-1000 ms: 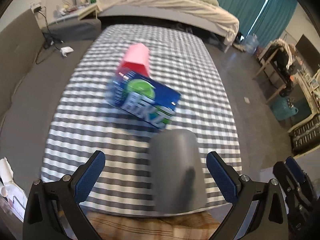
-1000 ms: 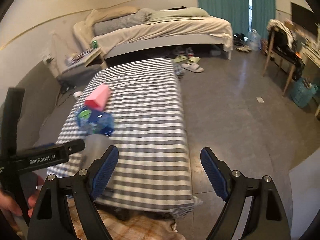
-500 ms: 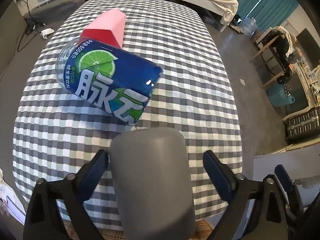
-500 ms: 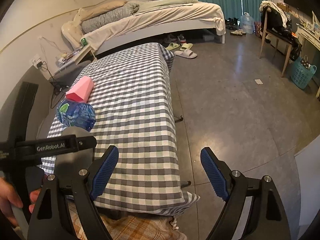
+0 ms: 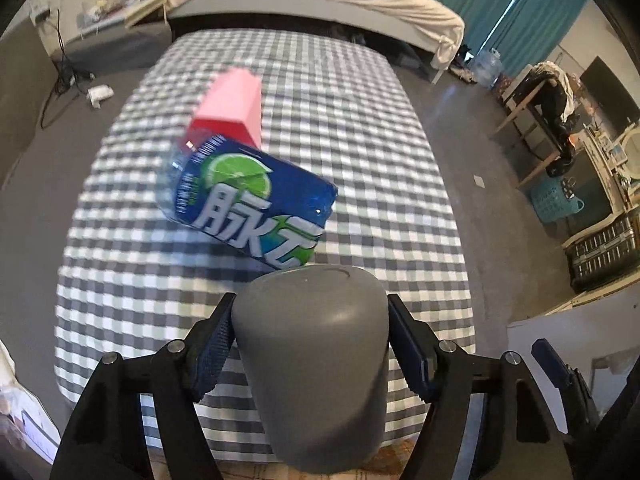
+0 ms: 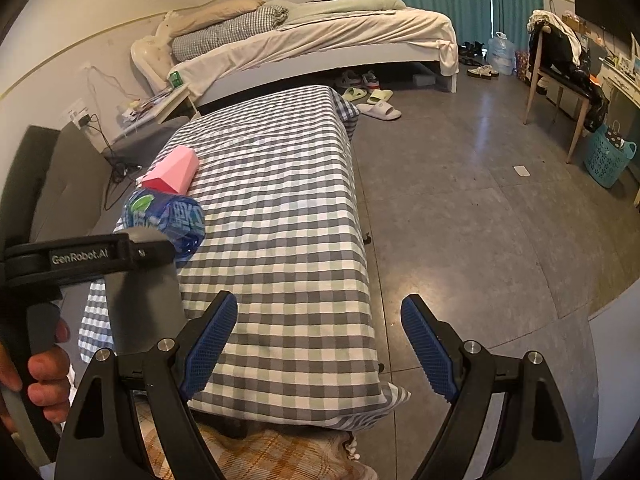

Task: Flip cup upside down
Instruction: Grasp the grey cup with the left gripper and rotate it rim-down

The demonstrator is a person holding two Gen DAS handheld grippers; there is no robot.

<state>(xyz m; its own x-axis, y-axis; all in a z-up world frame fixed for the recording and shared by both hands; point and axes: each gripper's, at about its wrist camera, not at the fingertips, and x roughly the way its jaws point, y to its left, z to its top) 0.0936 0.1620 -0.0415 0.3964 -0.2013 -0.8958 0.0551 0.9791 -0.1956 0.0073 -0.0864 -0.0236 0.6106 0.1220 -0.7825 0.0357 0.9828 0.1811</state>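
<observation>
Left gripper [image 5: 310, 344] pinches the grey cup [image 5: 316, 364] upright, closed base up; right gripper [image 6: 318, 344] spread.

Legible markings, two items. Item one: blue bottle [image 5: 250, 204], lying on its side on the checked cloth; the label carries large white Chinese characters, the first readable as "脉", the second partly cut off by the grey cup's edge, set beside a lime-slice picture; a column of small white print runs along the label's left edge, too small to read. Item two: left gripper [image 6: 86, 256], black bar seen in the right wrist view, printed "GenRobot.AI" in pale letters. The same bottle's label in that view is blurred, not readable
</observation>
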